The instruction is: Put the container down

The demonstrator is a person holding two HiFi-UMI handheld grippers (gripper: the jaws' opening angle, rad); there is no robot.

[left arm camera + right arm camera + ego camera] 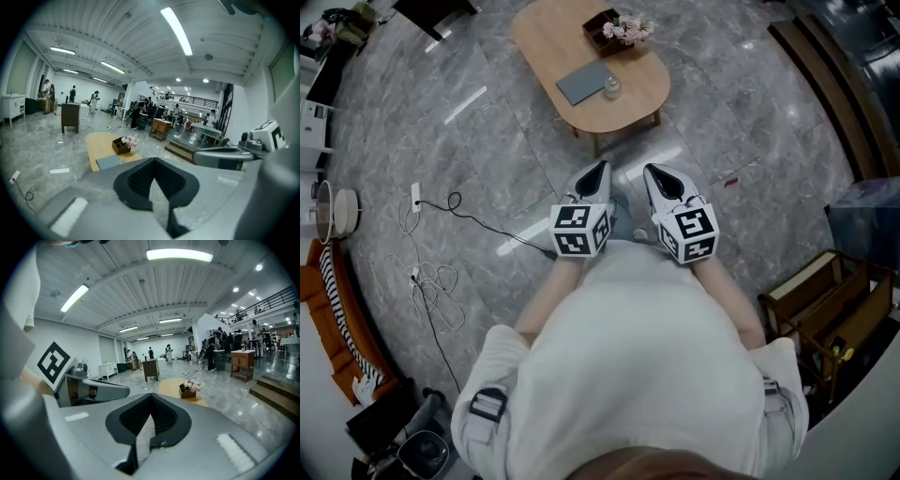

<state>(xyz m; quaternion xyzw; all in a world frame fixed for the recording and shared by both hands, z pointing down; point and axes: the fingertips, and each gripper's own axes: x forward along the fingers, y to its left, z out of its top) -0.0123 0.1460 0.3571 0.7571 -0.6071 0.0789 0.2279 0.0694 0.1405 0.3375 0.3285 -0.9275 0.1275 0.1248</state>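
Grey veined stone floor of a large open hall, seen from above the person's shoulders. No container is in either tool, so the task's object has to be judged from what lies on the oval wooden table [548,47]. The likeliest candidate is the brown box [602,22], which stands upright at the table's far end and holds pale pink flowers [628,28] that spill over its right rim. It appears rigid, straight-walled and light, probably wood. A grip across one bare side wall, away from the blooms, should hold it, and it must stay level so the contents do not tip. A small glass jar [611,89] at the table's near right is the other candidate. It is smooth and probably brittle, and best taken around its body. A grey-blue pad [583,82] lies flat just left of the jar, touching or nearly so. The left gripper [602,167] and the right gripper [649,170] are on the near side of the table, off its edge and close to the person's body. Each has its dark pads pressed together with nothing between them. Both point toward the table, side by side and slightly apart.
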